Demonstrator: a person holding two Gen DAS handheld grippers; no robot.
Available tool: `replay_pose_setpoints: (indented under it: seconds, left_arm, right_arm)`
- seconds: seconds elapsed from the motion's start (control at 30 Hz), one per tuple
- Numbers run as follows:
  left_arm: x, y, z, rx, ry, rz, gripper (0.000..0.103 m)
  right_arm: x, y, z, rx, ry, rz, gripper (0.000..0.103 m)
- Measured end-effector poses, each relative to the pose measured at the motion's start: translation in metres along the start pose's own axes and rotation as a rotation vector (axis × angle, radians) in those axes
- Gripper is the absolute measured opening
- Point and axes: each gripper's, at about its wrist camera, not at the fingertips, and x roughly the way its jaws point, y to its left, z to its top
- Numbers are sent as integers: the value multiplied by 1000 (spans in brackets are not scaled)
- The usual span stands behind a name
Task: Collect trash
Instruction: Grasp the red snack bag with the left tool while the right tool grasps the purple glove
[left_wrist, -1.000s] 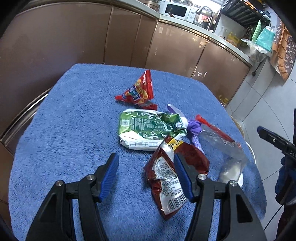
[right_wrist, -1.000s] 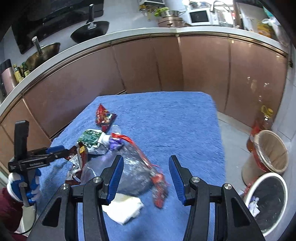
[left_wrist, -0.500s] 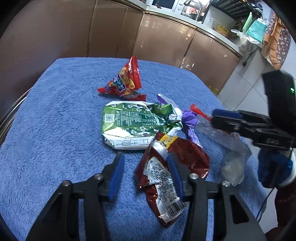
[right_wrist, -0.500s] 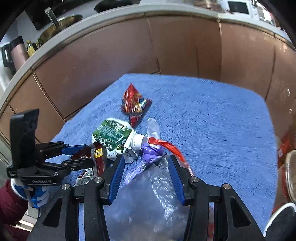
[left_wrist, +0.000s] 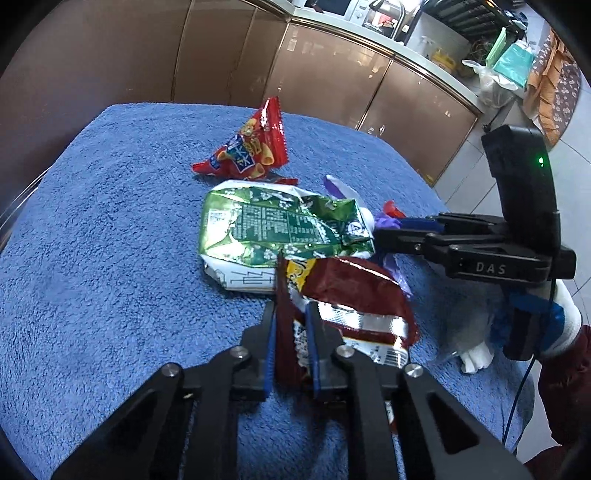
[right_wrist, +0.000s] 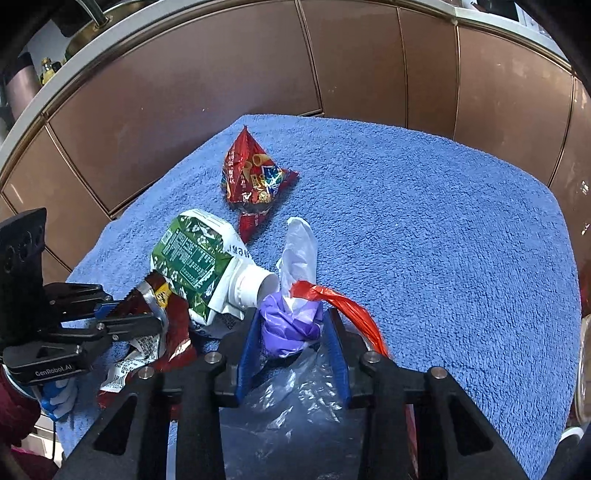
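Observation:
A dark red snack wrapper (left_wrist: 354, 288) lies at the near side of the blue towel-covered table (left_wrist: 110, 221). My left gripper (left_wrist: 291, 321) is closing and its pads pinch the wrapper's left edge. Behind it lie a crushed green carton (left_wrist: 273, 229) and a red triangular snack bag (left_wrist: 251, 151). In the right wrist view my right gripper (right_wrist: 290, 332) is closing around the purple knot (right_wrist: 288, 325) of a clear plastic bag (right_wrist: 295, 406). A narrow gap remains on each side. A red strip (right_wrist: 343, 302) trails off to the knot's right.
Brown cabinet fronts (right_wrist: 221, 92) curve round the table's far side. A white tissue (left_wrist: 476, 358) lies near the table's right edge, below the right gripper (left_wrist: 391, 230). A person's gloved hand (left_wrist: 546, 325) holds that gripper. The towel's far right part (right_wrist: 443, 221) is bare.
The left gripper sank a little and closed onto the dark red wrapper's edge. The right gripper swept in from the clear bag's side to the purple knot and narrowed its jaws.

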Motion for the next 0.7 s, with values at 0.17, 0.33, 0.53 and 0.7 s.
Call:
replay_pose_setpoints:
  seconds: [0.17, 0.33, 0.53, 0.7]
  left_arm:
    - [-12, 0, -1, -7, -34, 8, 6]
    - [-34, -2, 0, -13, -80, 13, 5]
    - [-69, -5, -2, -17, -131, 39, 5]
    - [-103, -12, -8, -16, -179, 64, 5]
  right_arm:
    - [-14, 1, 3, 20, -54, -1, 31]
    - [-47, 3, 7, 53, -147, 37, 31]
    - [-99, 22, 7, 38, -247, 44, 31]
    - [-141, 33, -4, 32, -312, 17, 31]
